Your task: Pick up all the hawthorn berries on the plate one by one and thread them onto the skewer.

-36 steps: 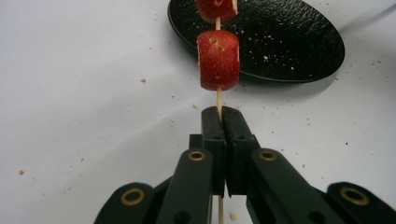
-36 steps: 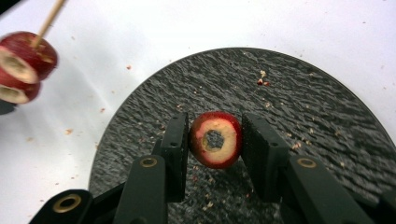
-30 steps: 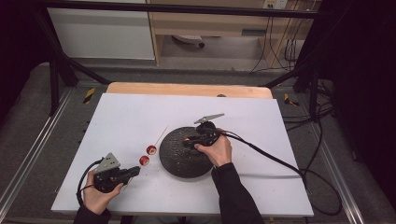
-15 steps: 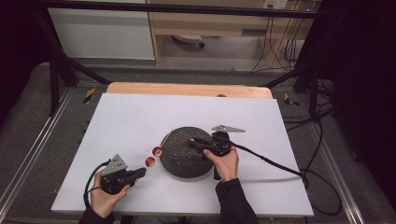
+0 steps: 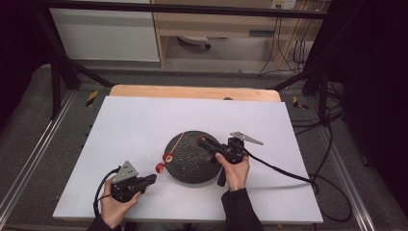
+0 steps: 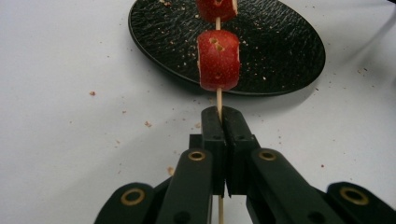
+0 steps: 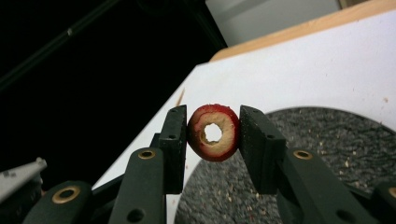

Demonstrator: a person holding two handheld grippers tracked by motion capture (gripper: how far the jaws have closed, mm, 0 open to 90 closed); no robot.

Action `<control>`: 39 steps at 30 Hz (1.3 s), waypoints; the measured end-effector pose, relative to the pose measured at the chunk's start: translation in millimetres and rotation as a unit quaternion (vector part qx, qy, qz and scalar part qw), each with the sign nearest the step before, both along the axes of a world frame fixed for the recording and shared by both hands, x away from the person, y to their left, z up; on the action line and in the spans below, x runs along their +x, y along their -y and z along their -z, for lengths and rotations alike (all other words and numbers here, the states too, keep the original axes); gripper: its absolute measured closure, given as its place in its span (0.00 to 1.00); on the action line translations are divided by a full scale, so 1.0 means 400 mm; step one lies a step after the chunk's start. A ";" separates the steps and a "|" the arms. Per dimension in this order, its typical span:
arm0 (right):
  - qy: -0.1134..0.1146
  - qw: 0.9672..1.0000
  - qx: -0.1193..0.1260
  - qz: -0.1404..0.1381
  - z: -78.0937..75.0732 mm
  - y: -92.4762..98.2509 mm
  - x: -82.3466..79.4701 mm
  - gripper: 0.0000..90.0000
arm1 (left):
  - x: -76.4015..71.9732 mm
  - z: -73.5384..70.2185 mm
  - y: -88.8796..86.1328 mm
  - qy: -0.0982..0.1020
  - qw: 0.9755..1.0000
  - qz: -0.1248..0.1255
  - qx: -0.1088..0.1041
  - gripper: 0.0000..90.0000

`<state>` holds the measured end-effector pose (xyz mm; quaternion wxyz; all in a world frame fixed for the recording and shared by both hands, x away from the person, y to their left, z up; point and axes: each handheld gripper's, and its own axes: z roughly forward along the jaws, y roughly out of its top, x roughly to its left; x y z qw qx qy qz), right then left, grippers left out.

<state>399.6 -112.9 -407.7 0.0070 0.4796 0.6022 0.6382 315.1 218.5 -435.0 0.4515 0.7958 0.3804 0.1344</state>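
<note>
A thin wooden skewer carries two red fruit pieces, the nearer one hanging just before the rim of a black round plate. My left gripper is shut on the skewer's near end. From above, this gripper sits at the front left, and the two pieces lie at the plate's left edge. My right gripper is shut on a red fruit ring with a hole through its middle. It points left over the plate's far part.
A white sheet covers the table, with a wooden strip along the back. The right gripper's cable trails off to the right. Crumbs dot the plate and the sheet. Metal rails run beside the table.
The left hand has shifted right, bringing the skewered pieces up to the plate's left edge. The right hand has moved right and swung round, so its jaws now point left over the plate.
</note>
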 end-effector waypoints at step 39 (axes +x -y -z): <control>0.057 0.984 0.139 0.091 0.002 -0.014 0.010 0.71 | -0.031 -0.003 0.107 0.021 0.999 0.022 -0.023 0.98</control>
